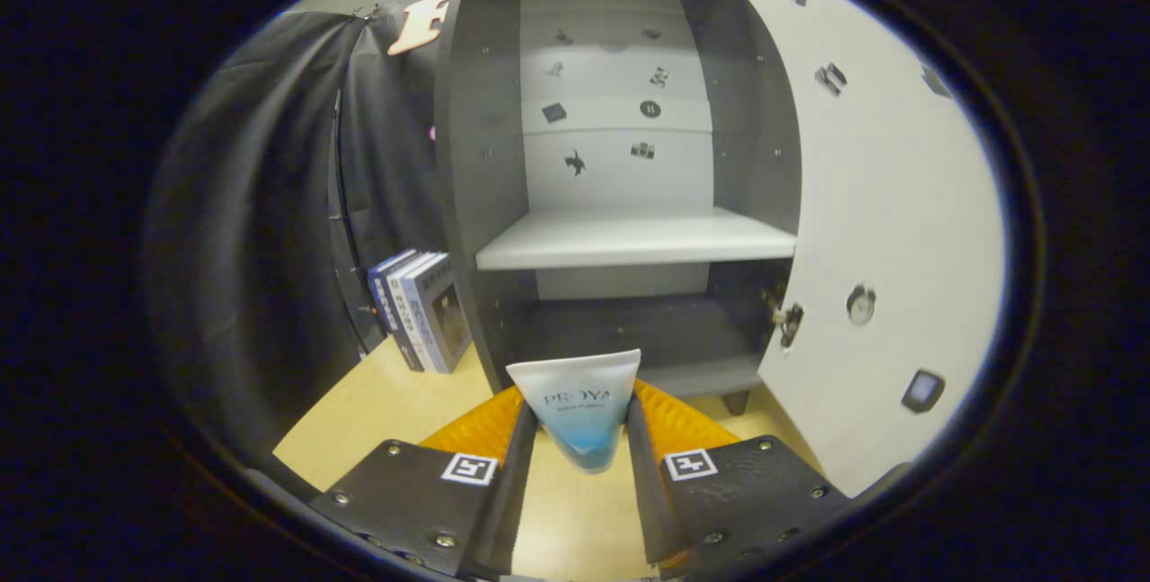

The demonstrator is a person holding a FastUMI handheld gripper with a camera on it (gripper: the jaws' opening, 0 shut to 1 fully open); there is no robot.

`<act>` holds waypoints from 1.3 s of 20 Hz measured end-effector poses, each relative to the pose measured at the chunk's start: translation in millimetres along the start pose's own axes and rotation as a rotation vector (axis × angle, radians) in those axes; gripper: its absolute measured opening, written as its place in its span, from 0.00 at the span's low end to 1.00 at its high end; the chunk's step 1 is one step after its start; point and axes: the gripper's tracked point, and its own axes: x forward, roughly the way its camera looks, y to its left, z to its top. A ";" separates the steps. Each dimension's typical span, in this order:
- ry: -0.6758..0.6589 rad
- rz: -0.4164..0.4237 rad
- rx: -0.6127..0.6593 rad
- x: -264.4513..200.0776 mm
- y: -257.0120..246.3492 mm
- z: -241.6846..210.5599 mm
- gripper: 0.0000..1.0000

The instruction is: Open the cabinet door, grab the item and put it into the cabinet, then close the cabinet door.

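Holding: the tool (584, 438) has its two fingers pressed on either side of a tube (579, 407), pinching it near the narrow cap end so the wide crimped end points forward toward the cabinet (620, 160); gripped that way, the long body can go in first.
Tube: white fading to blue at the bottom, lifted clear of the worktop (395, 393), sitting between the fingers and just ahead of the cabinet's open front.
Cabinet: dark-walled, standing at the far edge of the worktop, with a pale shelf (633, 239) across the middle and a darker lower compartment beneath it; both look bare, so either could take the tube.
Door: the pale door (885, 205) hangs swung wide to the right of the opening, hinged on that side, leaving the way in unobstructed; a round knob (860, 303) sits on it.
Books: a small row of books (422, 308) stands upright on the worktop against the cabinet's left wall, out of the path.
Stage, as I judge it: door opened, item grabbed; placing inside and closing remain.
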 end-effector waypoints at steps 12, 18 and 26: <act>-0.209 0.011 -0.017 108.9 -23.2 172.3 0.53; -0.193 -0.026 0.008 163.1 -42.5 174.7 0.53; -0.164 -0.061 0.009 182.6 -51.0 162.9 0.53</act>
